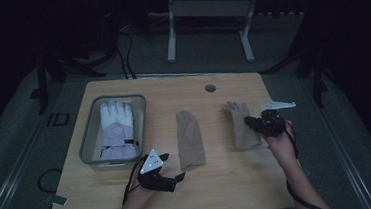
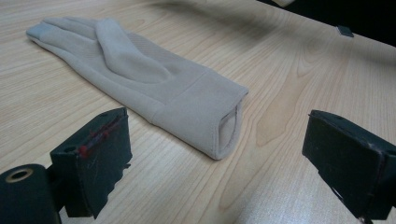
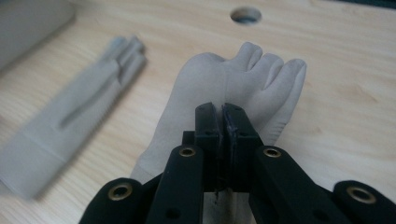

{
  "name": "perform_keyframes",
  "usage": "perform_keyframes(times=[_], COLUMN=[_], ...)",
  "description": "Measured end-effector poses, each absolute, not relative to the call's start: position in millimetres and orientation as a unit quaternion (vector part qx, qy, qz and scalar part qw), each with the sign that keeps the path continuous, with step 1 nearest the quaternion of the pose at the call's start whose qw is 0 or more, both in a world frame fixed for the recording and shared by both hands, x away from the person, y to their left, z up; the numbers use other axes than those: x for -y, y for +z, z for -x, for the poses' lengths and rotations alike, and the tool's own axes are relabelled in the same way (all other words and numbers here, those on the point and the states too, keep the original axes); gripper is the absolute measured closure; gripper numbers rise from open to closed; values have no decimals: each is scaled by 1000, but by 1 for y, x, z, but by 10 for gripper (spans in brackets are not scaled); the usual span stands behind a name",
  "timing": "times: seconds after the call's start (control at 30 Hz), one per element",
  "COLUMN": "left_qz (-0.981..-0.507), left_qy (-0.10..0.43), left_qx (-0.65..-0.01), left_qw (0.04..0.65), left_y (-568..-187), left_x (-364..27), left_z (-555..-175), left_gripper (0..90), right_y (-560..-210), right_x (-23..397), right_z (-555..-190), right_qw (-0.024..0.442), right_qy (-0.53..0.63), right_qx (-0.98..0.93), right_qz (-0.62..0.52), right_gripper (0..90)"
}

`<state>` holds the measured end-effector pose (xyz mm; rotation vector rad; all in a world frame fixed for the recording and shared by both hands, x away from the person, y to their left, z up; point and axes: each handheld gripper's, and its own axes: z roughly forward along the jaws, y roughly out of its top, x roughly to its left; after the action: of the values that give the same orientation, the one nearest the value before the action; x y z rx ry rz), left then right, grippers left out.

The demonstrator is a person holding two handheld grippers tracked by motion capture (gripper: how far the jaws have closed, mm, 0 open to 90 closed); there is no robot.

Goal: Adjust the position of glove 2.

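Grey bin (image 1: 88, 142), left on the desk (image 1: 219, 182): holds 1 white-and-lilac glove (image 1: 116, 127), laid flat

Left claw (image 1: 175, 179): jaws wide apart, aimed at the cuff of the middle beige glove (image 1: 190, 139), likely set for a grab there

Right beige glove (image 1: 241, 125): flat, fingers pointing away

Right claw (image 1: 251, 123): jaws together over that glove; whether fabric is pinched, cannot tell

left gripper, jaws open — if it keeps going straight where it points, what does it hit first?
Most likely the cuff end of the middle beige glove: the left gripper points at its open cuff, with bare table between. Depth is unclear, so it could skim the cuff's edge.
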<state>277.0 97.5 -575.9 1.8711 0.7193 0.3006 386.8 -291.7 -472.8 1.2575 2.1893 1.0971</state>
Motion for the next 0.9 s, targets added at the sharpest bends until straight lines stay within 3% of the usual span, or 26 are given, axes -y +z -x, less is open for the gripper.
perform_keyframes(times=[0.4,0.67,0.9], left_qz=[-777,-779,-774], left_qy=[129,133,132], left_qx=[-306,-303,-305], left_qw=[534,533,539], left_y=[-574,-573,-572], left_x=[-100,-100,-102], left_z=[-277,-276,-277], left_gripper=[81,81,81], right_y=[-444,-452,-467], right_x=[222,167,143], right_z=[-400,-402,-398], right_qw=[190,180,176], right_qy=[441,445,448], right_qx=[-768,-773,-773], right_qz=[-424,-414,-414], right_gripper=[854,853,852])
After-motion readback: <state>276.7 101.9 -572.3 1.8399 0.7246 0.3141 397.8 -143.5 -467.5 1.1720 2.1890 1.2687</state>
